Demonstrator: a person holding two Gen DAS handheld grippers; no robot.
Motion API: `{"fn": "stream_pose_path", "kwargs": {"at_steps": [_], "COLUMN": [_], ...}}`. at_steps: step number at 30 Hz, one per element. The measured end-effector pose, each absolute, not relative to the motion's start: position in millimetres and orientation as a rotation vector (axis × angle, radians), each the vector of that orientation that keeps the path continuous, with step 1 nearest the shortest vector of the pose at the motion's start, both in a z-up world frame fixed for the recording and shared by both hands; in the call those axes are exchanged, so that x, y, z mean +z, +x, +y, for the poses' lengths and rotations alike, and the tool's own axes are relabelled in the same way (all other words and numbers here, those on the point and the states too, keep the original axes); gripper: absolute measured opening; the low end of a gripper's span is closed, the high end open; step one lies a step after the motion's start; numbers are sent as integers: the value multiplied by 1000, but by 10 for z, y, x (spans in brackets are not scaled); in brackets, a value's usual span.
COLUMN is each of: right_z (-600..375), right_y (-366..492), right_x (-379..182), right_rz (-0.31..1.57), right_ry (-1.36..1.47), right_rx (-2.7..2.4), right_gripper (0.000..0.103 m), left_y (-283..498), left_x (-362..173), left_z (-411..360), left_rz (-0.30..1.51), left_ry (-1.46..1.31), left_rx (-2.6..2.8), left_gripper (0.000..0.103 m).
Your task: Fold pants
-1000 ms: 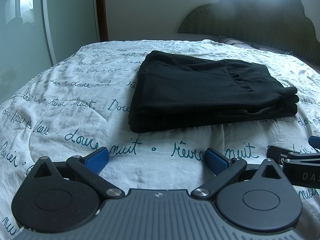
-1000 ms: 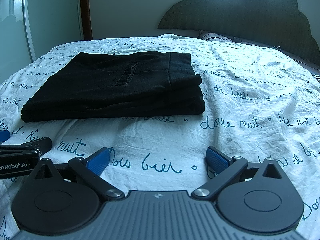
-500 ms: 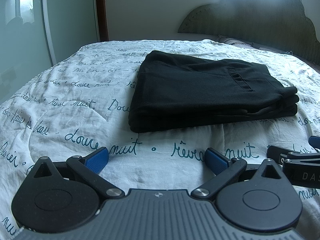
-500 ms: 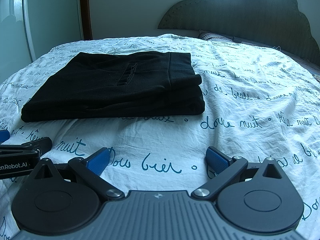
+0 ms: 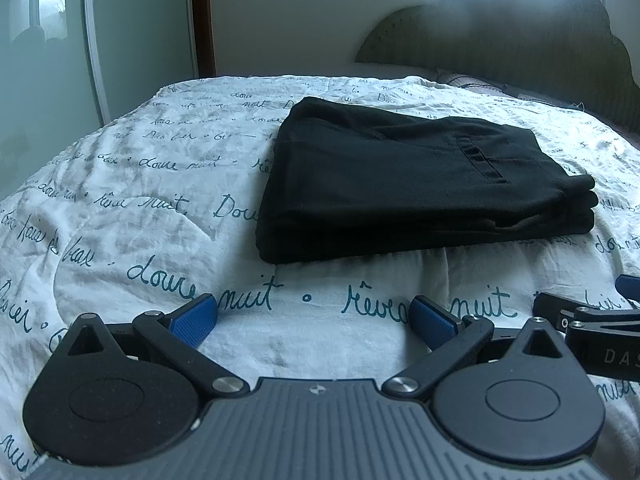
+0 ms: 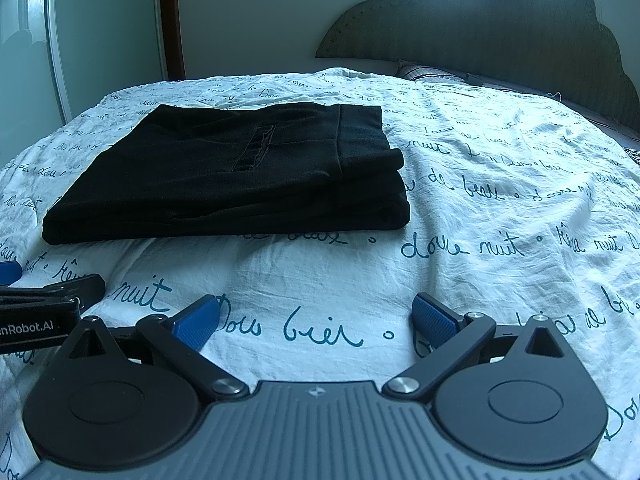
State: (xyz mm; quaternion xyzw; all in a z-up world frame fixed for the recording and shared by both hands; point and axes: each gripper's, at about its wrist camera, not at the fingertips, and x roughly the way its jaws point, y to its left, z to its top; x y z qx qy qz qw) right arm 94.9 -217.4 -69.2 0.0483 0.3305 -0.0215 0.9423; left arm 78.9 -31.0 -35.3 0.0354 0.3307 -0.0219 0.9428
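Black pants (image 5: 408, 184) lie folded in a flat rectangular stack on the bed; they also show in the right wrist view (image 6: 240, 176). My left gripper (image 5: 314, 318) is open and empty, low over the bedspread, in front of the stack's near edge. My right gripper (image 6: 316, 320) is open and empty, low over the bedspread, in front of and to the right of the stack. Each gripper shows at the edge of the other's view: the right one (image 5: 592, 328), the left one (image 6: 40, 308).
The bed has a white bedspread (image 5: 132, 216) with teal handwriting print. A dark scalloped headboard (image 6: 480, 28) stands behind it. A glass sliding door (image 5: 48, 60) is to the left, with a wooden door frame (image 5: 202, 16) beside it.
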Motion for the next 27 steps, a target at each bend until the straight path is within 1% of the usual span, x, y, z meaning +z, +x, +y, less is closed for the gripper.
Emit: {"fn": "stream_pose_path", "kwargs": {"at_steps": [27], "right_z": [-2172], "right_y": [949], "right_x": [-692], "right_rz": [674], "right_ry": [99], "right_rx": [-44], "right_gripper": [103], "left_y": [803], "left_x": [-359], "left_z": [-296], "left_rz": [676], "left_ry": [60], "left_rx": [-54], "left_gripper": [103]}}
